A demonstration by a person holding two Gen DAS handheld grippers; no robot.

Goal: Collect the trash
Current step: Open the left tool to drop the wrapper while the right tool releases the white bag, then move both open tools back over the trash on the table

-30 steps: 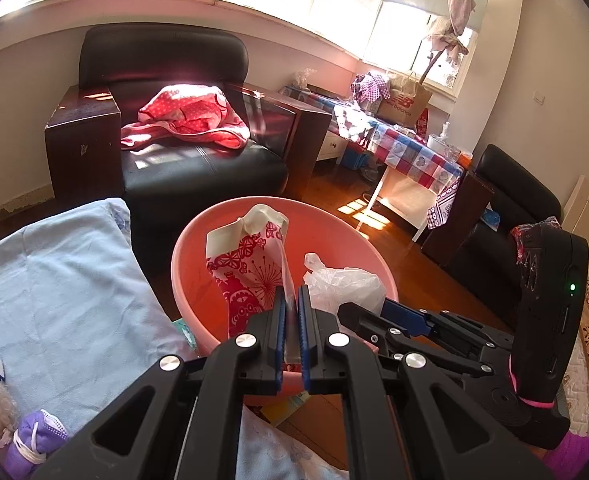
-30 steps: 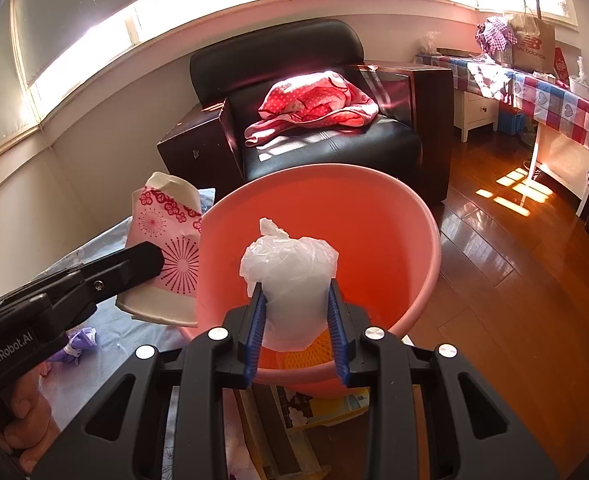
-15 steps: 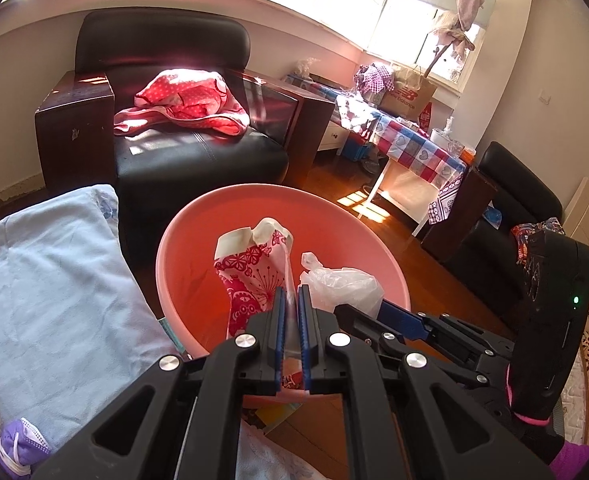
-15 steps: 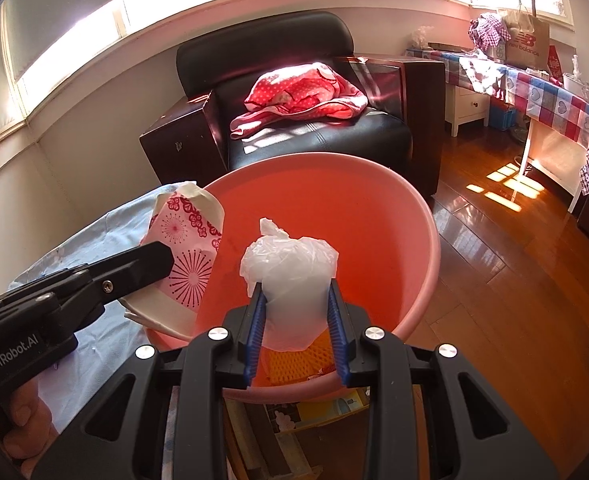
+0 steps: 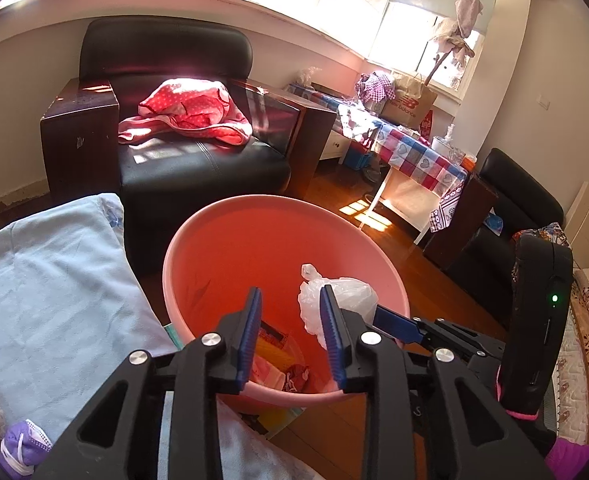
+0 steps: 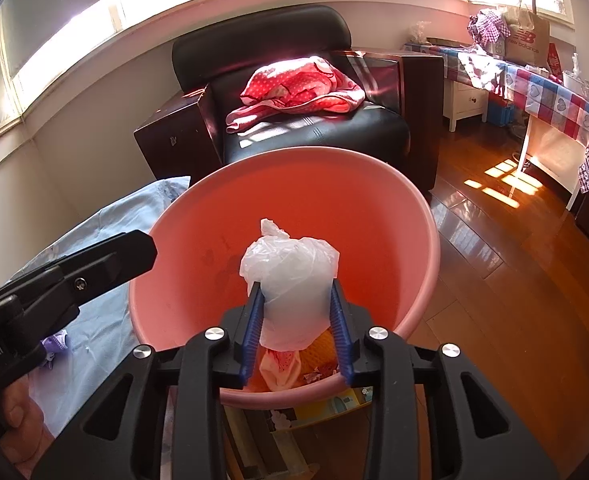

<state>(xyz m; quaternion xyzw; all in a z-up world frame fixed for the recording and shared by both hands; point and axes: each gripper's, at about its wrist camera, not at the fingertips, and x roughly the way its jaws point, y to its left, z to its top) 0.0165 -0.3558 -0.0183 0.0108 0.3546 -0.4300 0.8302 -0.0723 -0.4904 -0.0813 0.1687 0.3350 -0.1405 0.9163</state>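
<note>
A pink plastic basin (image 5: pixel 214 248) (image 6: pixel 374 184) stands on the floor beside the bed and holds trash. My left gripper (image 5: pixel 290 336) is open and empty above the basin's near side. The red-and-white patterned paper bag (image 5: pixel 270 368) (image 6: pixel 282 364) lies in the basin bottom with other scraps. My right gripper (image 6: pixel 297 332) is shut on a crumpled white plastic bag (image 6: pixel 290 280) and holds it over the basin; that bag also shows in the left wrist view (image 5: pixel 342 296).
A light blue sheet (image 5: pixel 46 280) covers the bed at left, with a purple face mask (image 5: pixel 18 444) on it. A black armchair (image 5: pixel 182 148) with a red cloth (image 5: pixel 190 112) stands behind the basin. A checked-cloth table (image 5: pixel 406 148) is at right on the wooden floor (image 6: pixel 514 280).
My left gripper has opened and let go of the patterned paper bag, which has dropped into the basin. My right gripper still holds the white plastic bag over the basin.
</note>
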